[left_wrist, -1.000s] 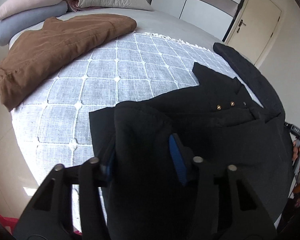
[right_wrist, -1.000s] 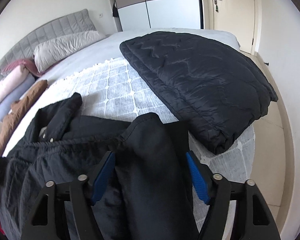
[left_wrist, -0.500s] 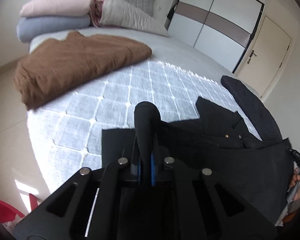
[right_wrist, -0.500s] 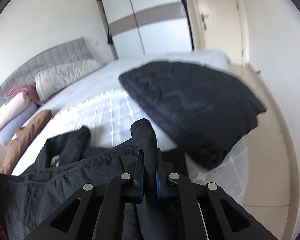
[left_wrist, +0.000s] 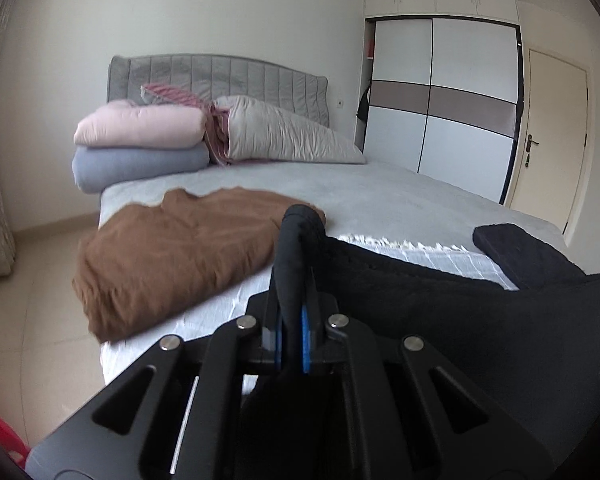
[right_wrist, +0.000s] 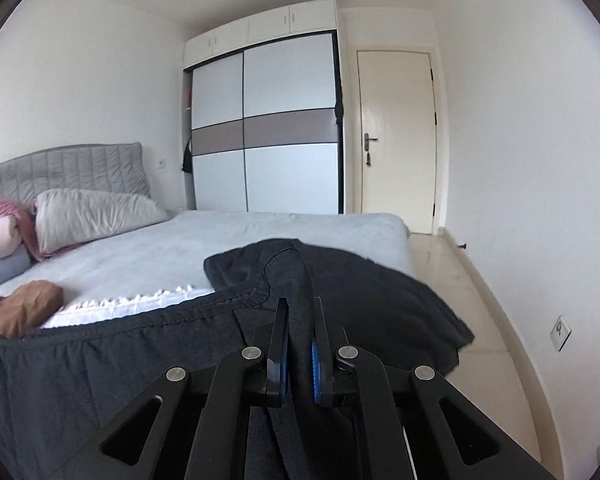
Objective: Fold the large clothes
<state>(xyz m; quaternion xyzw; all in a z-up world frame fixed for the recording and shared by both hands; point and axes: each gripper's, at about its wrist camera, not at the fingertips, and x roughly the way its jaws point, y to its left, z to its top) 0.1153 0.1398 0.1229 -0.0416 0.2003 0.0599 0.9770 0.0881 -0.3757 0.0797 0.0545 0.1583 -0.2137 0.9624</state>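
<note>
- Left gripper (left_wrist: 291, 300): fingers pressed together on a bunched fold of the black garment (left_wrist: 480, 320); cloth loops up above the tips.
- Right gripper (right_wrist: 300, 320): fingers pinched on another fold of the same garment, near a stitched hem edge.
- Garment location: held up off the bed (left_wrist: 380, 188) at its near end, edge stretched between the two grippers; remainder drapes below and is out of view.
- Handling, judged: soft, limp, thick cloth with some weight. Sags between grip points rather than holding shape. Not fragile. Not visibly slippery.
- Hold points, judged: edge or hem, well apart, so the edge stays taut and the panel hangs flat. A thin pinch risks slipping under the weight of the cloth; a deep bite of bunched cloth, as seen, seems safer.
- Surface: wide bed with grey cover and a white fringed throw (right_wrist: 140, 300) across the near end. Soft, level, suited to laying the garment down.
- Occupied areas: brown garment (left_wrist: 172, 256) on the left part of the bed; dark quilted item (left_wrist: 524, 252) on the right part. Clear lane between them.
- Far end: stacked pink and blue bedding (left_wrist: 140, 144), grey pillow (left_wrist: 284, 136), padded headboard (left_wrist: 220, 76).
- Room: sliding wardrobe (right_wrist: 264, 128), shut door (right_wrist: 396, 140), pale tiled floor (right_wrist: 480, 320).
</note>
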